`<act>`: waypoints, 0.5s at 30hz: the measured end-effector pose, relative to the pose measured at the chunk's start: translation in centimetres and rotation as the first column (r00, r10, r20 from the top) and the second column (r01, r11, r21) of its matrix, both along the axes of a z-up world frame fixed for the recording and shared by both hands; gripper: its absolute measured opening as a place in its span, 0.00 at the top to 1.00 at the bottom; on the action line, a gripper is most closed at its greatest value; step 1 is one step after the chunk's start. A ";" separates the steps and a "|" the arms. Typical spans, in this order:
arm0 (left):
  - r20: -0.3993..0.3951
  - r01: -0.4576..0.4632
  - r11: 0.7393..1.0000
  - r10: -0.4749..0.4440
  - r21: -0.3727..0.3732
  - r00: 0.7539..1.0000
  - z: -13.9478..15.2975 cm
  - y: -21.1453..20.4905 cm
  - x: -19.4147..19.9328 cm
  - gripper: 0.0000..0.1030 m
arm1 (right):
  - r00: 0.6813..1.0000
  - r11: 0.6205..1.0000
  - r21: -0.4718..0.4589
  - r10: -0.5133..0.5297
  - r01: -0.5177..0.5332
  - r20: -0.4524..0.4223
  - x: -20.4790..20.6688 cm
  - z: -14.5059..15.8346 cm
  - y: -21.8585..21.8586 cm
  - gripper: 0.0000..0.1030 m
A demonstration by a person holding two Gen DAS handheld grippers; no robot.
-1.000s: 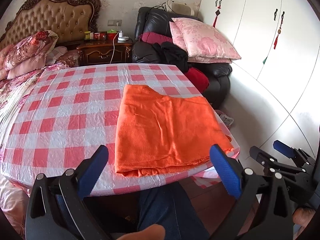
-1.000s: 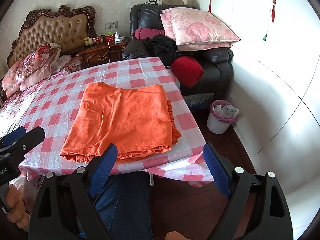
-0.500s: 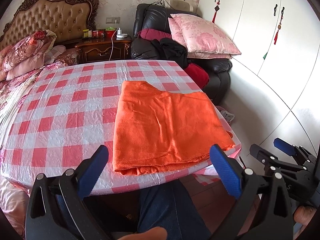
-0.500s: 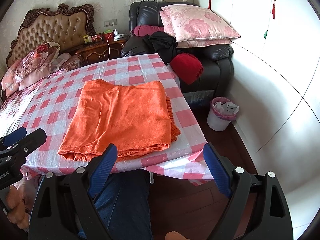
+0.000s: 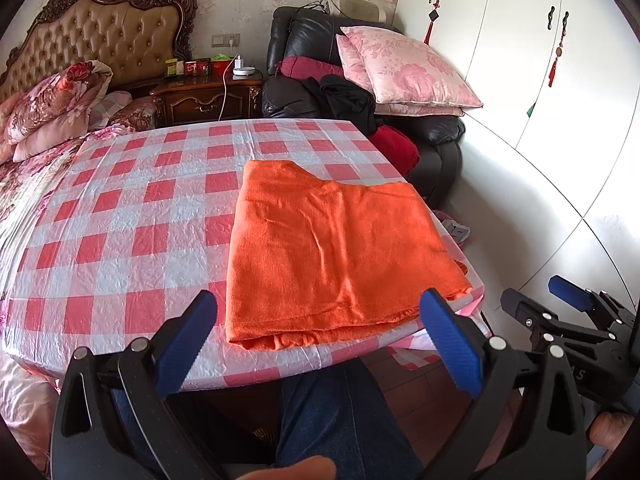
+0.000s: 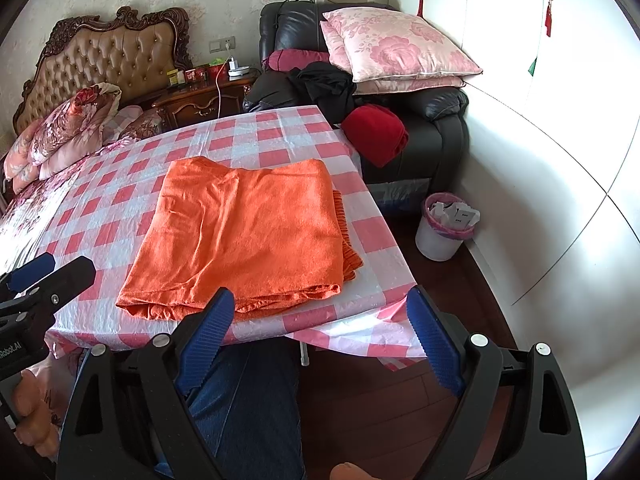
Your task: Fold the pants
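Nearest to the cameras, the left gripper and the right gripper are both hanging off the near edge of the table, above the person's jeans, with their blue fingers spread wide apart and holding nothing.

Just beyond them, the orange pants are lying flat on the checked tablecloth, already folded into a tidy, layered rectangle at the near right corner of the table, with stacked edges showing along the near side. The folding is looking close to finished; at most one more fold or a little smoothing is seeming to remain.

The near edge of the pants is sitting between and slightly ahead of each gripper's fingers, near but not touching.

Farther back, a bed, nightstand and black armchair with pink pillows are standing against the wall.
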State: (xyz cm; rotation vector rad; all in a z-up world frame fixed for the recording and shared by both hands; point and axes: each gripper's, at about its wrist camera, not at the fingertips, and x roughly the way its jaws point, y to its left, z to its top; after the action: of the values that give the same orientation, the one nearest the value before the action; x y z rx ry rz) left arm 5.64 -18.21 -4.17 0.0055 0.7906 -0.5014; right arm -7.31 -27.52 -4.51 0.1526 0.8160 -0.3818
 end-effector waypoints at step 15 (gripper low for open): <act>-0.009 0.003 1.000 -0.003 0.004 1.000 -0.9 0.3 0.4 0.02 | 1.000 1.000 -0.001 -0.002 0.002 -0.002 0.0 -0.1 -0.1 0.18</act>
State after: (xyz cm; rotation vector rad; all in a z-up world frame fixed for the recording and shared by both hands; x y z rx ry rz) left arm 6.08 -17.92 -5.05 0.0082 0.8010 -0.5028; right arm -7.29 -27.63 -4.65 0.1523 0.8177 -0.3843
